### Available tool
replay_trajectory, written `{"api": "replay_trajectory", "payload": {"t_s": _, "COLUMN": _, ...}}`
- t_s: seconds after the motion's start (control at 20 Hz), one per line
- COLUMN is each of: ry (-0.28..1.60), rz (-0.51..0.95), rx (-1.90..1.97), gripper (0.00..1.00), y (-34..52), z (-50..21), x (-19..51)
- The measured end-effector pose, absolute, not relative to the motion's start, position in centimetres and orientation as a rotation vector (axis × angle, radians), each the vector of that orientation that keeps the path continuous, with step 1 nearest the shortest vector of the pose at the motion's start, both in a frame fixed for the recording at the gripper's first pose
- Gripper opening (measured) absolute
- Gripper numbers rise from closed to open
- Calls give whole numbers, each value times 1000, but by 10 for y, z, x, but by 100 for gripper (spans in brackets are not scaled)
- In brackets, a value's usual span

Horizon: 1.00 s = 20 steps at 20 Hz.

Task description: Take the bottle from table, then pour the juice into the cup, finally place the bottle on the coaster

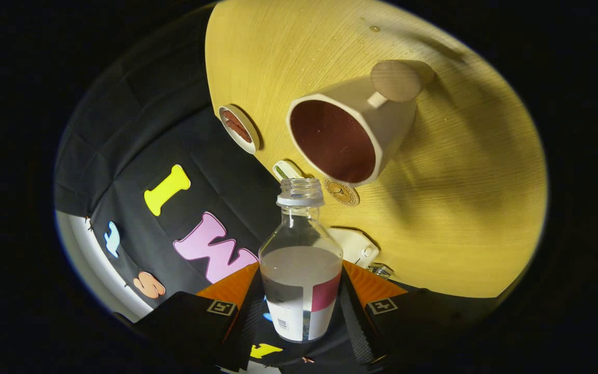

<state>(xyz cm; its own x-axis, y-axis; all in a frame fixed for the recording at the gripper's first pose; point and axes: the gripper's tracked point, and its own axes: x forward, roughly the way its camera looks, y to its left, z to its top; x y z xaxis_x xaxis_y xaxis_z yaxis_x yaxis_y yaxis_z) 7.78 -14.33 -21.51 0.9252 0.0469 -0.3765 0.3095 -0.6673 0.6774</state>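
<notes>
While clamped between both jaws, uncapped bottle (300, 259), pale juice inside.

One fisheye camera rides on the gripper (301, 301) and looks forward along its two fingers, which clamp an uncapped bottle (300, 270) close in front of the lens. The view is rolled hard over: the wooden table (460, 208) stands tilted across the far side, and the booth wall hangs on the other. Just beyond the bottle's mouth, the cup (348, 135) faces its open rim toward the camera, with a small round coaster (238, 129) farther off near the table's edge.
</notes>
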Motion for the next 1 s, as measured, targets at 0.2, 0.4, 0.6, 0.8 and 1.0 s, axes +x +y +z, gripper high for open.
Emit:
{"api": "replay_trajectory", "payload": {"t_s": 0.2, "ry": 176, "rz": -388, "rx": 2132, "gripper": 76, "y": -139, "z": -204, "x": 79}}
{"api": "replay_trajectory", "payload": {"t_s": 0.4, "ry": 118, "rz": -391, "rx": 1858, "gripper": 76, "y": -137, "z": -194, "x": 80}}
{"api": "replay_trajectory", "payload": {"t_s": 0.6, "ry": 22, "rz": -423, "rx": 1625, "gripper": 76, "y": -141, "z": -179, "x": 80}}
{"api": "replay_trajectory", "payload": {"t_s": 0.8, "ry": -16, "rz": -429, "rx": 1397, "gripper": 76, "y": -132, "z": -181, "x": 85}}
{"api": "replay_trajectory", "payload": {"t_s": 1.0, "ry": -16, "rz": -412, "rx": 1234, "gripper": 76, "y": -117, "z": -193, "x": 94}}
